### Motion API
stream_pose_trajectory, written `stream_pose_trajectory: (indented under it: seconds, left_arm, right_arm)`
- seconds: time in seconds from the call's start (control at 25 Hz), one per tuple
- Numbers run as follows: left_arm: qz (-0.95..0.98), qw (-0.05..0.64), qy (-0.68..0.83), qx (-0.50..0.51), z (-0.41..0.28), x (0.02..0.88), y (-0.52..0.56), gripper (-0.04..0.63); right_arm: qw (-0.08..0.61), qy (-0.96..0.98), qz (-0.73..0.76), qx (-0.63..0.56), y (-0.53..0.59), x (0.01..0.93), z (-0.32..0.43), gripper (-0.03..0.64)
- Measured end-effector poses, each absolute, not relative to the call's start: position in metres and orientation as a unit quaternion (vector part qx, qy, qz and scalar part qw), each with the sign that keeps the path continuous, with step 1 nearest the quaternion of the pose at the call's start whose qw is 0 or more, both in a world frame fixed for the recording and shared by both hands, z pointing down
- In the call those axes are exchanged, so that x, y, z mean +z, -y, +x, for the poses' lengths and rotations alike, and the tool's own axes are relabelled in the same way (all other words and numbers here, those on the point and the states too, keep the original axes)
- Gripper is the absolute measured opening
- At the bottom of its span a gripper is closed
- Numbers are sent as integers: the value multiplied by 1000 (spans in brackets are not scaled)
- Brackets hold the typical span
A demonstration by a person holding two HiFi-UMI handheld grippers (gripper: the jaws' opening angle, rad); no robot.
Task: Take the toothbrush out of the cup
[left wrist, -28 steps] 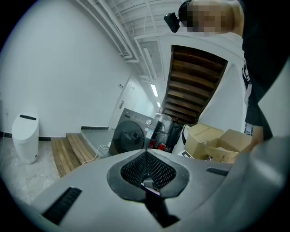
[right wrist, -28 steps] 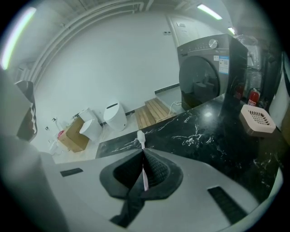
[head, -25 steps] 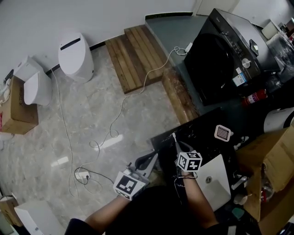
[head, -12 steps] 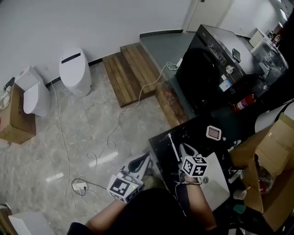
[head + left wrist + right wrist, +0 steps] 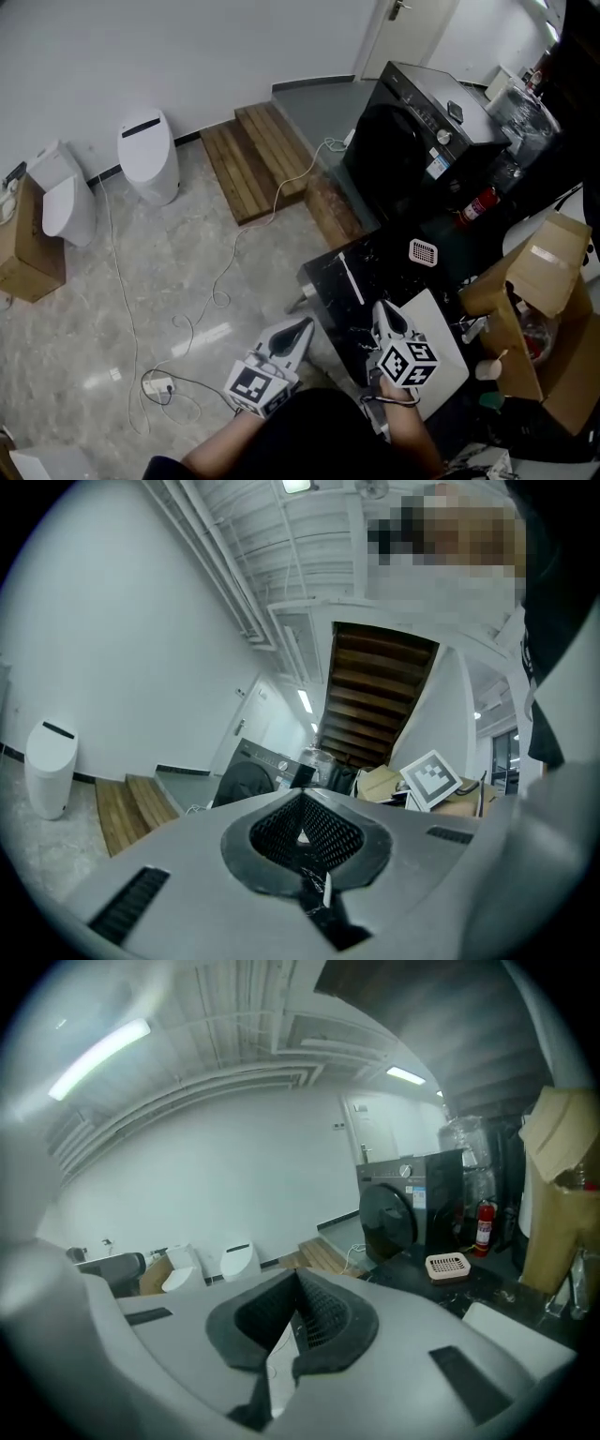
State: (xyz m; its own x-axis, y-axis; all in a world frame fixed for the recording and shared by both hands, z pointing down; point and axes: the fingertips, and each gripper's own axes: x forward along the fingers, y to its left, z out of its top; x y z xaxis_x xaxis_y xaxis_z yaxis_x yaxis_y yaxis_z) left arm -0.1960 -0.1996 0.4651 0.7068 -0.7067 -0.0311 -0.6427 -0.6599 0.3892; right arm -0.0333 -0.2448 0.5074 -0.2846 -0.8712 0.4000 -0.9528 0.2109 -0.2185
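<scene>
**Both grippers closed, toothbrush on the table**

Left gripper [image 5: 306,324]: pads pressed together, nothing between them, held over the pale floor beside the black table [image 5: 394,272]. Right gripper [image 5: 382,309]: pads drawn to a thin slit, nothing gripped, above the table's near side by a white board [image 5: 441,361]. A thin white stick, apparently the toothbrush [image 5: 352,277], lies flat on the table just ahead of the right gripper. Cup cannot be made out.

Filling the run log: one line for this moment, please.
left gripper: shut, nothing held | right gripper: shut, white sliver between jaws, unidentified | cup: not visible | thin white stick on table, may be toothbrush
</scene>
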Motion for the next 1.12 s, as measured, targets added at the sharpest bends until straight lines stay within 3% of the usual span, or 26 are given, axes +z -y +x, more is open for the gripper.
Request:
stream_pose_trajectory:
  seconds: [0.36,0.56,0.84,1.12]
  left_arm:
    - [897,187,389,-95,-208,470,162,25]
    - [908,182,361,-108,-190,468,159,25]
    - [938,174,286,-86,-112,458,147,25]
    - [968,159,183,-60,17,447,100,25]
  right_arm:
    - [151,757,618,148,167,486,-24,14]
    - [149,747,630,149,150,491,-8,14]
    - [129,712,672,157,104,478,41,14]
    - [84,651,736,166,30,474,153,14]
